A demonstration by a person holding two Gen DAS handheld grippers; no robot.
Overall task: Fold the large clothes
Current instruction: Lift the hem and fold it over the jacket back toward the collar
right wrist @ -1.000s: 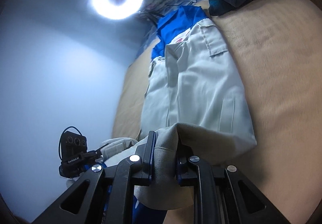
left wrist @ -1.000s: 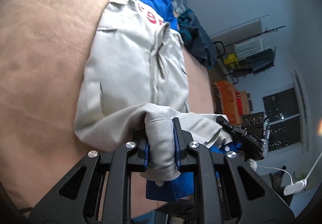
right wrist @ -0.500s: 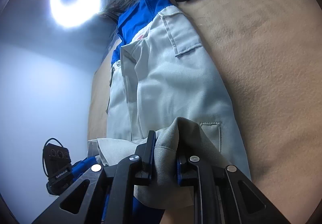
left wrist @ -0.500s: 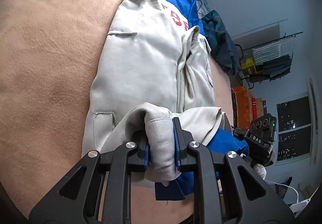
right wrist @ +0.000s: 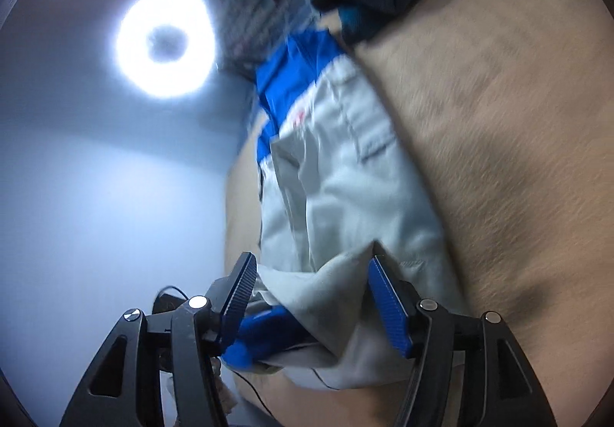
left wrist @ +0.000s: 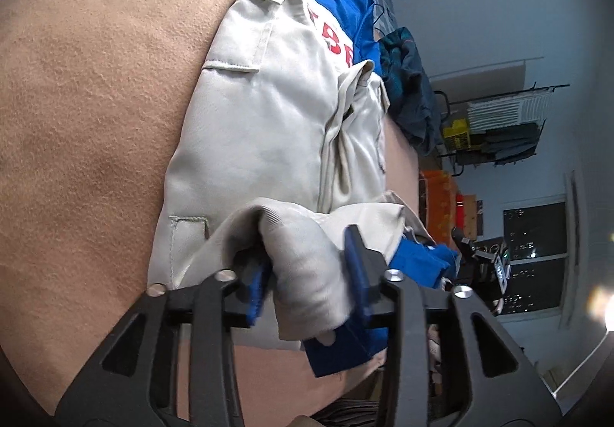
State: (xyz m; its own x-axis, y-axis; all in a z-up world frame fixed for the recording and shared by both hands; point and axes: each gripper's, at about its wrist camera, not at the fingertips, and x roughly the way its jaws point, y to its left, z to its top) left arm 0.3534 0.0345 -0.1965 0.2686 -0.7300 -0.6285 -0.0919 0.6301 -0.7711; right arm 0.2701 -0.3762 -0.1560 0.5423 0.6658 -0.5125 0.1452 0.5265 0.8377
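Jacket [left wrist: 264,127], beige and blue, lies lengthwise on the tan bed [left wrist: 88,112], its near end doubled over. Both claws, left [left wrist: 307,273] and right [right wrist: 311,304], have just been opening with the folded hem loose between them, probably to drop it.

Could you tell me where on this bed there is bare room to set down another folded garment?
The tan blanket lies bare on the grey-and-blue work jacket's pocket side in the left wrist view. The right wrist view shows bare blanket beside it too. It is crowded at the far end, by the dark blue heap of clothes.
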